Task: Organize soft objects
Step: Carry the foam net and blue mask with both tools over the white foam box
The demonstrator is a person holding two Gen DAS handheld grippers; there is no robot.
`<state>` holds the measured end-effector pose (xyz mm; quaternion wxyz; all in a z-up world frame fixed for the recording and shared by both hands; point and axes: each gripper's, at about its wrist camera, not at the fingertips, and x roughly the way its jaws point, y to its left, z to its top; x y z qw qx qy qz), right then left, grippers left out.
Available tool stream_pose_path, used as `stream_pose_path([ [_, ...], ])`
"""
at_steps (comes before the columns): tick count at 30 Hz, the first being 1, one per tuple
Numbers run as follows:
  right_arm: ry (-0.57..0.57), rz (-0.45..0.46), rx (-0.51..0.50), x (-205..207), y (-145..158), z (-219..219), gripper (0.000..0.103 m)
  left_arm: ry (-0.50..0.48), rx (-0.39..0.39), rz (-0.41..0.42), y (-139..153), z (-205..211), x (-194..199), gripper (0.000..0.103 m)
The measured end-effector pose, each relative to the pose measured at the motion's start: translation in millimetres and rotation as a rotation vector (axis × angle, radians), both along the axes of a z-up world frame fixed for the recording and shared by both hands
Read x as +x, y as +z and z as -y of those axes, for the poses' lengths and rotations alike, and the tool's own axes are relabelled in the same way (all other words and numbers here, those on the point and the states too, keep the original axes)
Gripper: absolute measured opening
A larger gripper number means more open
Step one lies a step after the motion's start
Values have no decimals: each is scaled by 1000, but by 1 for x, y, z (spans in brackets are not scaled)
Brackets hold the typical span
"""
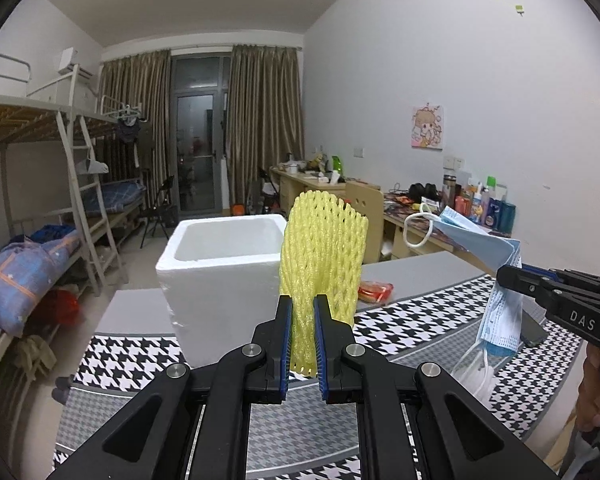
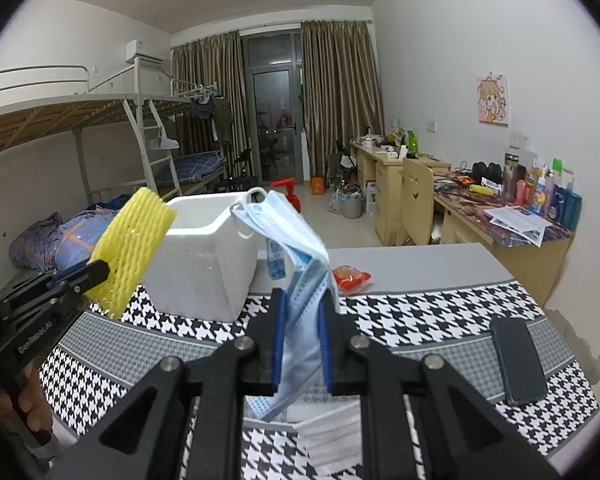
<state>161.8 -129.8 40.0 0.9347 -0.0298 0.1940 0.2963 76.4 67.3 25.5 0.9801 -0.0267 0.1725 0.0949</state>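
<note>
My left gripper (image 1: 302,312) is shut on a yellow foam fruit net (image 1: 324,256), which stands up above the table in front of the white foam box (image 1: 220,276). The right wrist view shows the same net (image 2: 134,248) at the left, held beside the box (image 2: 204,256). My right gripper (image 2: 303,320) is shut on a bundle of blue face masks (image 2: 300,272), whose ear loops dangle. In the left wrist view the masks (image 1: 496,280) hang at the right from that gripper (image 1: 508,276).
A houndstooth cloth (image 2: 420,312) covers the table. On it lie a dark phone (image 2: 518,360) and a red snack packet (image 2: 350,276). A clear bottle (image 2: 276,260) stands behind the box. A wooden desk (image 2: 500,216) with bottles stands at the right, bunk beds (image 1: 40,216) at the left.
</note>
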Motion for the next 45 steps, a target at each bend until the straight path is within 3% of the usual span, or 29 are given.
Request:
stream_pose_path([
  [16,-46,13,30,16,15,-25,19,25,22,15,13,-19,9,11],
  [45,55,18,-7,37,38,-78,19,87,20,15,37,-47,35,11],
])
